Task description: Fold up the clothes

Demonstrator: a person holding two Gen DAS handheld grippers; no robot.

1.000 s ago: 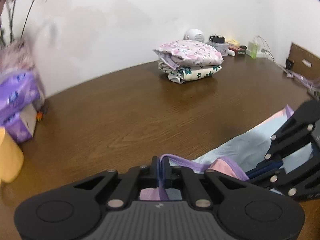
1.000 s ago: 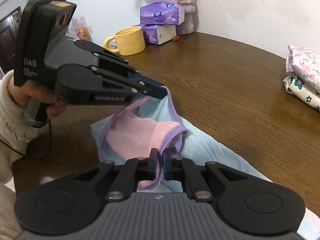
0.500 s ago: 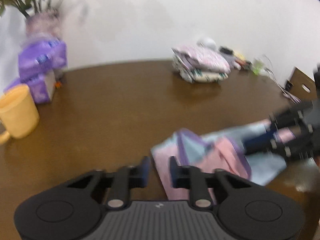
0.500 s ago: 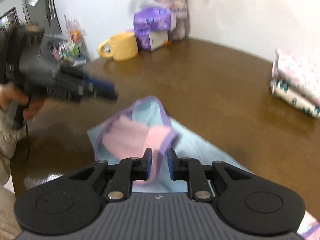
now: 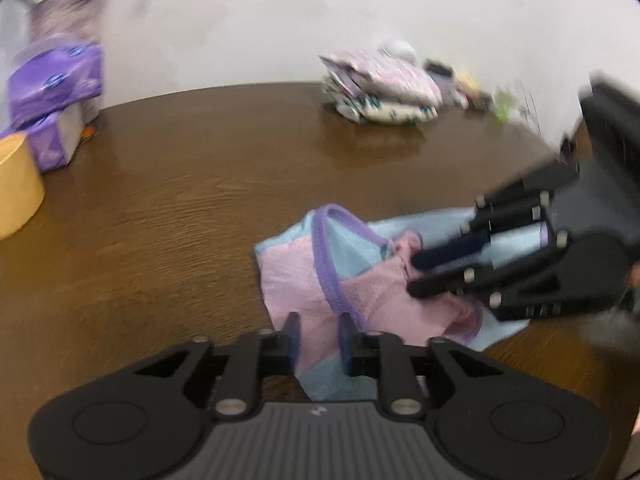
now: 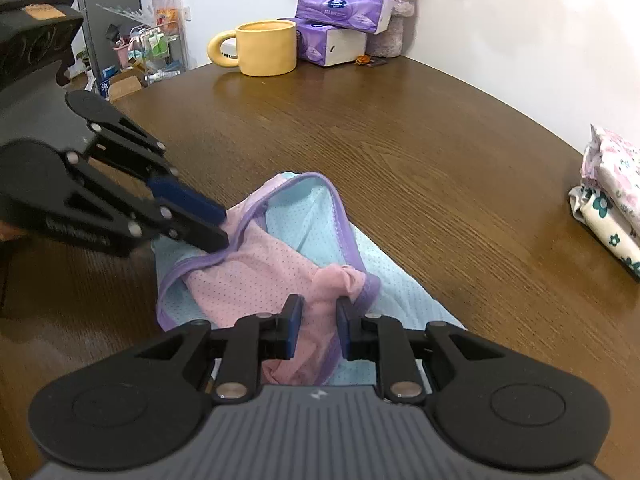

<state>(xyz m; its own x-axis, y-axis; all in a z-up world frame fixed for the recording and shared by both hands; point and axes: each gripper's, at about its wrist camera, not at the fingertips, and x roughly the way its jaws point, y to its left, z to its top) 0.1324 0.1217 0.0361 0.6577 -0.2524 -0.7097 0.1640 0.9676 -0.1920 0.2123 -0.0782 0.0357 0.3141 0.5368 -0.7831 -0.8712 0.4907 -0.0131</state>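
Left tongs [image 5: 319,338] pitched down toward the near edge of the surface [image 5: 200,208], jaws opening, a clear gap between the 2 pads. The pink-and-blue garment [image 5: 360,280] sits in the gap, its purple trim [image 5: 326,264] running down toward the right-hand pad; pads not pressing on it, as far as the blurred left view shows.

Right tongs [image 6: 319,322] also angled down, jaws parted. A bunched pink fold of the garment [image 6: 280,276] lies between the 2 pads; cloth reaches the right-hand pad, but it looks loose, no pinch.

From the right view, the left tongs [image 6: 218,226] come in from the left, tips at the garment's purple edge. From the left view, the right tongs [image 5: 416,274] come in from the right, tips over the pink part.

Garment lies crumpled on the near part of the surface, blue layer below, pink on top.

Far side: folded stack of floral clothes [image 5: 380,88], yellow mug [image 6: 266,48], 2 purple tissue packs [image 6: 340,12].
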